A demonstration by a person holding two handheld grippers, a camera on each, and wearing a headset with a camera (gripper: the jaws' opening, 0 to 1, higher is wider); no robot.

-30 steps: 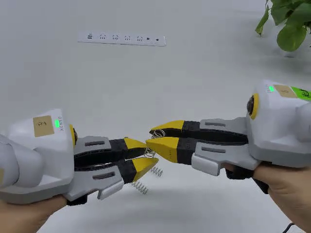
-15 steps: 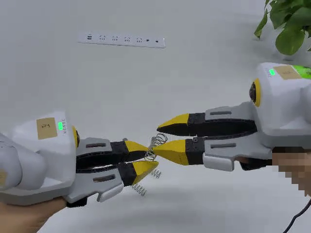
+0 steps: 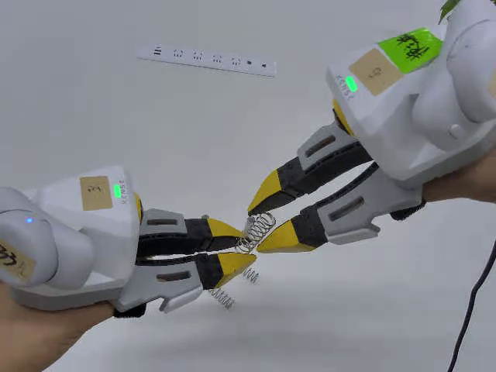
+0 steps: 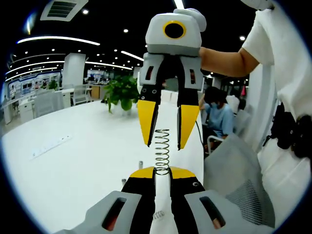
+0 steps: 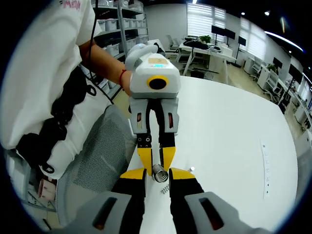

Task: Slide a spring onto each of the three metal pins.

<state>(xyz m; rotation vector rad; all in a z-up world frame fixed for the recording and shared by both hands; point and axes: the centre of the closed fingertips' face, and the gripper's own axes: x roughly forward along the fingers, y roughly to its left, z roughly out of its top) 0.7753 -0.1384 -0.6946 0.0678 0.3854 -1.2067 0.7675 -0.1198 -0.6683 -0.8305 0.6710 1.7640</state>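
My left gripper [image 3: 242, 246] sits low on the left, shut on what looks like a thin metal pin, hidden inside the coil. A spring [image 3: 260, 227] sticks out from its yellow tips. The right gripper [image 3: 257, 229] comes down from the upper right, its jaws open on either side of that spring without pinching it. In the left gripper view the spring [image 4: 162, 151] rises from my own tips [image 4: 156, 171] between the facing right gripper's [image 4: 164, 145] jaws. The right gripper view has the spring [image 5: 160, 173] end-on between that gripper's spread tips [image 5: 158, 171].
Two loose springs [image 3: 249, 275] [image 3: 222, 297] lie on the white table under the grippers. A short metal pin [image 3: 205, 219] stands just behind the left jaws. A power strip [image 3: 205, 60] lies at the far side. A black cable [image 3: 474, 306] hangs at the right.
The right gripper was shut on the spring; its jaws have opened and its body has swung up to the right. The spring stays at the left gripper's tips.
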